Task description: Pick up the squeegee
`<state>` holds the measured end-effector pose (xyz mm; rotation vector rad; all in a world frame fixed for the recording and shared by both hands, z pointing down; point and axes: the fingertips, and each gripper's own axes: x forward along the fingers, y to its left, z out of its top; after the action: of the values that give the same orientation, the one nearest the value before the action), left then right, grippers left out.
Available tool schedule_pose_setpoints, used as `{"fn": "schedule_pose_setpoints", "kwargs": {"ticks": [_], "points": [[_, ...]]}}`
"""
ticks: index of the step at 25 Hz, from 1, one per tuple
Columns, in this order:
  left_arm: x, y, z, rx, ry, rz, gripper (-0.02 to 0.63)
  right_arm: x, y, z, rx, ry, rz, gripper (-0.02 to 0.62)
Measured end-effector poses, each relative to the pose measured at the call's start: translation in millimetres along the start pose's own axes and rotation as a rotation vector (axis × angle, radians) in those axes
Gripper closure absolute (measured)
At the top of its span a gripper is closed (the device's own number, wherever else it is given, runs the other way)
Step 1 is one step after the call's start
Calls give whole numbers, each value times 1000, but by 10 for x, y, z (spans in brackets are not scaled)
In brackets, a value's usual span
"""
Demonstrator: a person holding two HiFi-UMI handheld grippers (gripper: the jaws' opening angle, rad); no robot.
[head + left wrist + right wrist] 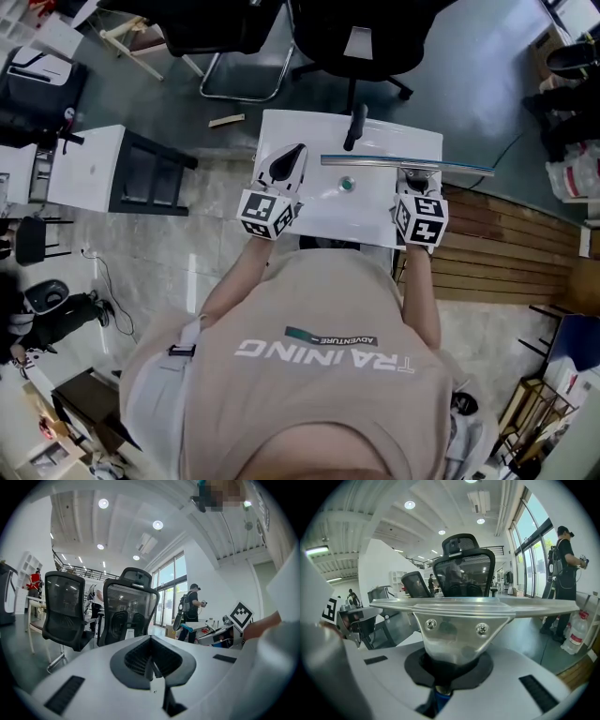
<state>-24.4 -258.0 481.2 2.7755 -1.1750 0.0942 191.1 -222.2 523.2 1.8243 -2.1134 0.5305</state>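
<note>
The squeegee (405,165) has a long metal blade bar and a blue handle. It lies crosswise above the white basin top (309,217), its blade level. My right gripper (418,178) is shut on its handle; in the right gripper view the riveted metal head (457,629) fills the space just ahead of the jaws (440,688). To the left of the squeegee, my left gripper (284,167) hovers over the basin's left part. Its jaws (153,668) are shut, with nothing between them.
A black tap (355,126) stands at the basin's far edge, and a small round drain (347,185) sits in the middle. Office chairs (352,37) stand beyond. A wooden slatted floor (506,244) lies to the right, a white cabinet (89,169) to the left.
</note>
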Motion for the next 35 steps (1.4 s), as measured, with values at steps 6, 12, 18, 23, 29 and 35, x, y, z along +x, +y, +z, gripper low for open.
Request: {"fn": "schedule_pose_setpoints", "kwargs": {"ticks": [6,12,18,23,29,35], "points": [[20,18,26,5,-10,0,594,28,-18,88,-10,-15,-2,557],[6,68,87,9,-23,14,594,51,-30,232,-27,-34,-1,557],[-25,38,70,15,-18,2,594,53,-28,270,-27,-39,-3,557],[-19,4,90,24,-16,-10,594,30,1,311,-31,-47,3,557],[7,-55,171,42,-25,-24,594,3,-11,420,-49,-72,2,557],[-4,-68,193,48,-28,-23,594,-22,-26,381,-47,-72,-4,557]]}}
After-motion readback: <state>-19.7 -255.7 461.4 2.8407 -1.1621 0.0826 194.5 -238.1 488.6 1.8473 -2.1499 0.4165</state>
